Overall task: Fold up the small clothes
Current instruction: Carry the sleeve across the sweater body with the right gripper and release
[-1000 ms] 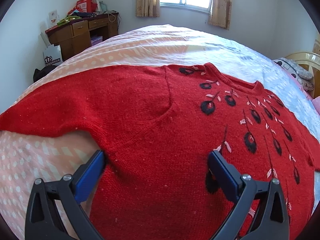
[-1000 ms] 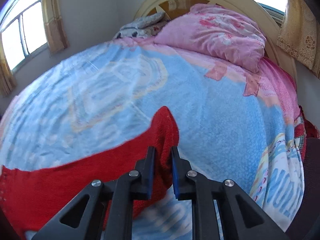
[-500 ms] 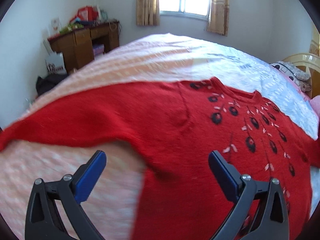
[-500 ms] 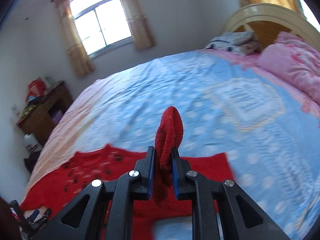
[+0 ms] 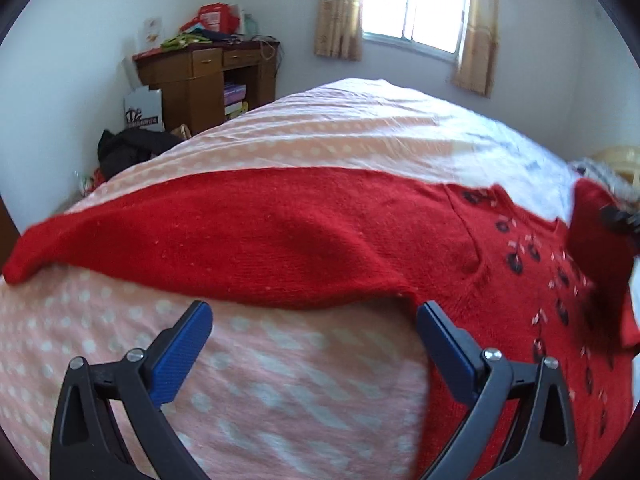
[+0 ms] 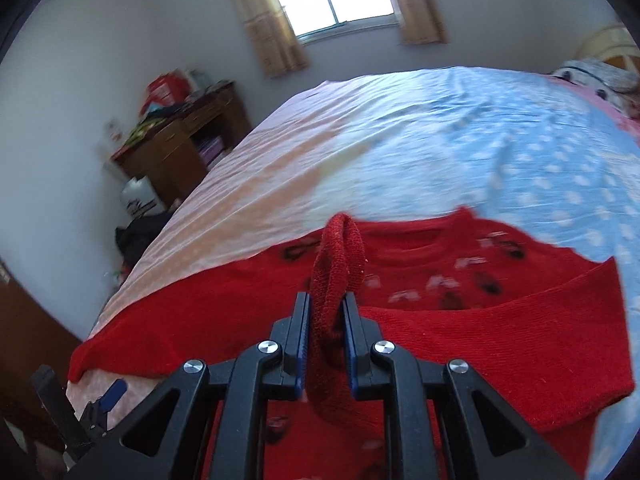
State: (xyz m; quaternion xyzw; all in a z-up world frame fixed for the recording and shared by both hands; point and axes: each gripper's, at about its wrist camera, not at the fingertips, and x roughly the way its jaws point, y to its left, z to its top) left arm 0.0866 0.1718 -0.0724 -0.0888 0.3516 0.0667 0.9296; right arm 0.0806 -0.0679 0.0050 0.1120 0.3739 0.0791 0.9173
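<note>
A red knitted sweater (image 5: pixel 500 280) with dark flower patterns lies spread on the bed, one sleeve (image 5: pixel 224 236) stretched out to the left. My left gripper (image 5: pixel 314 344) is open and empty, low over the pink sheet just below that sleeve's underarm. My right gripper (image 6: pixel 326 336) is shut on the cuff of the other sleeve (image 6: pixel 340 264), which is lifted and drawn across the sweater's chest (image 6: pixel 440 276). In the left wrist view that lifted sleeve (image 5: pixel 596 240) shows at the far right edge, with part of the right gripper beside it. The left gripper (image 6: pixel 104 404) also shows in the right wrist view at lower left.
The bed sheet (image 5: pixel 320 136) is pink with white dots on the left and blue (image 6: pixel 500 128) on the right. A wooden desk (image 5: pixel 204 76) piled with things stands against the far wall, with a bag (image 5: pixel 144 110) and dark clothes on the floor. Pillows (image 6: pixel 600 76) lie by the headboard.
My right gripper swung from the headboard side towards the window and desk, carrying the sleeve cuff over the sweater. My left gripper slid left, off the sweater's body onto the pink sheet.
</note>
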